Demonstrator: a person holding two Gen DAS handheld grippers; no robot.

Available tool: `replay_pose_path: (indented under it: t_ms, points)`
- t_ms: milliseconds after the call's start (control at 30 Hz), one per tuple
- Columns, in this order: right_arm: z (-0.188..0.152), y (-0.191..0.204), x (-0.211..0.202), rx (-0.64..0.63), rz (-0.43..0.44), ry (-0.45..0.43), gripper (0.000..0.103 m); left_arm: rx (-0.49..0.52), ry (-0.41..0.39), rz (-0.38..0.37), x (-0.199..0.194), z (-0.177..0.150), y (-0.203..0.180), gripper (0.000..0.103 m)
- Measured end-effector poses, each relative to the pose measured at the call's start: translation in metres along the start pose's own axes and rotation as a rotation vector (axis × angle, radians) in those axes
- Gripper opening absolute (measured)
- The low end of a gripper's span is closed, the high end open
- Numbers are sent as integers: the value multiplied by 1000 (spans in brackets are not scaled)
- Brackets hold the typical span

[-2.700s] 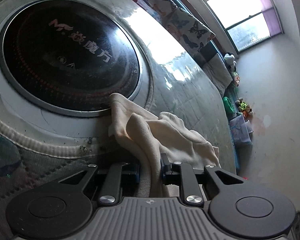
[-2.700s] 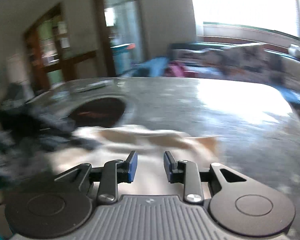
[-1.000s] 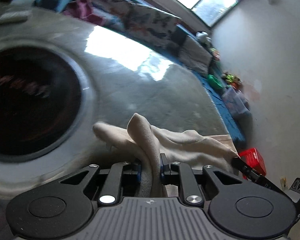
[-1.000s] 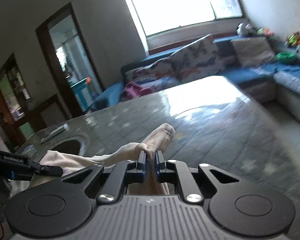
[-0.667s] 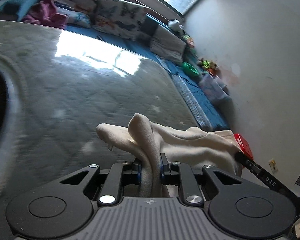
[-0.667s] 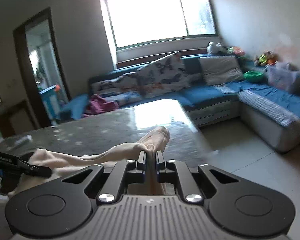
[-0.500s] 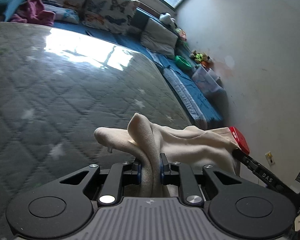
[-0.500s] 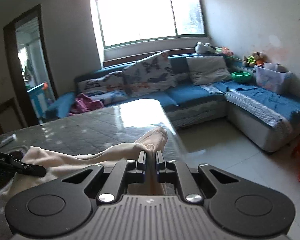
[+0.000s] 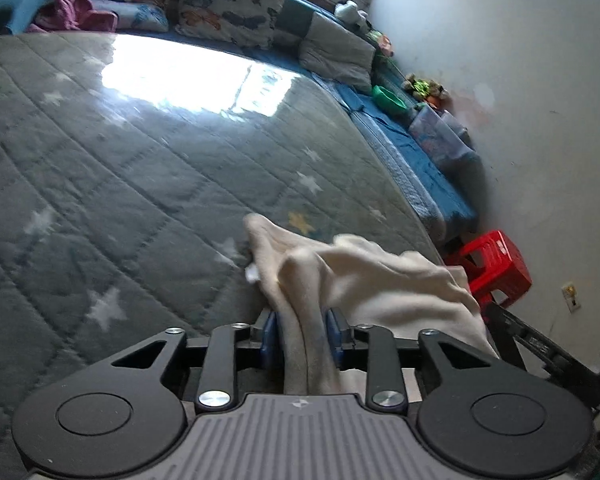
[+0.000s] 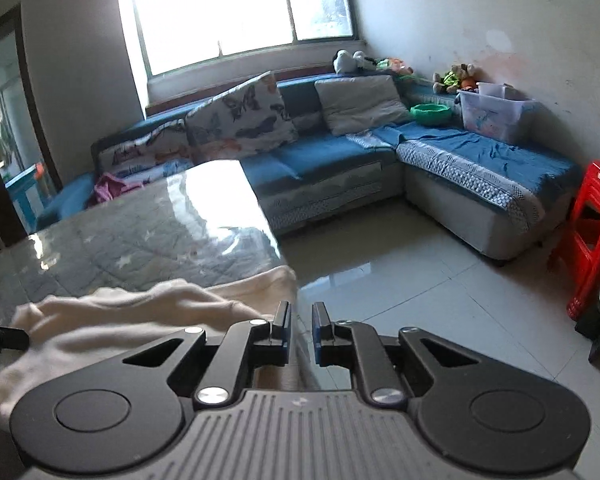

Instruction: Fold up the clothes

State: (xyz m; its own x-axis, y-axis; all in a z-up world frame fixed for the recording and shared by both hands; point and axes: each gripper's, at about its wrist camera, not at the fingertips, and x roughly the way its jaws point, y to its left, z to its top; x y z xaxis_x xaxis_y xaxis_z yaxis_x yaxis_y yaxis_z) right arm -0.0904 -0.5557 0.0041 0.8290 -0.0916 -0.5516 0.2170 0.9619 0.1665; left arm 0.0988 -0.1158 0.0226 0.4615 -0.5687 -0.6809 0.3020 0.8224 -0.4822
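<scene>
While clamped on a bunched fold of the cream garment [image 9: 364,276], left hand-held gripper [image 9: 302,334] hovers near the worktop [image 9: 120,168] edge. Right hand-held gripper [image 10: 300,330]: slightly parted, empty, just beside the cloth at that edge.

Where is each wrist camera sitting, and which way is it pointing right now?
Left wrist: on the left gripper, low over the table, facing the sofa corner; the cloth runs between its fingers.
Right wrist: on the right gripper at the table's edge, facing sofa and window; jaws apart, empty.
Shared: cloth, table, sofa, red stool.
</scene>
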Motion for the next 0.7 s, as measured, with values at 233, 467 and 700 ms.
replay_pose_path:
  t_ms: [233,467,700]
  points:
    - [-16,10,-32,-42,114,-14,10,63,-59,-84,-30,-8,-23,29]
    - [-29,21,-24,-80,123,15,9,129,37,-140,-7,-31,-42,29]
    - [-9,25,-17,-94,136,26,9,123,60,-130,3,-31,-35,28]
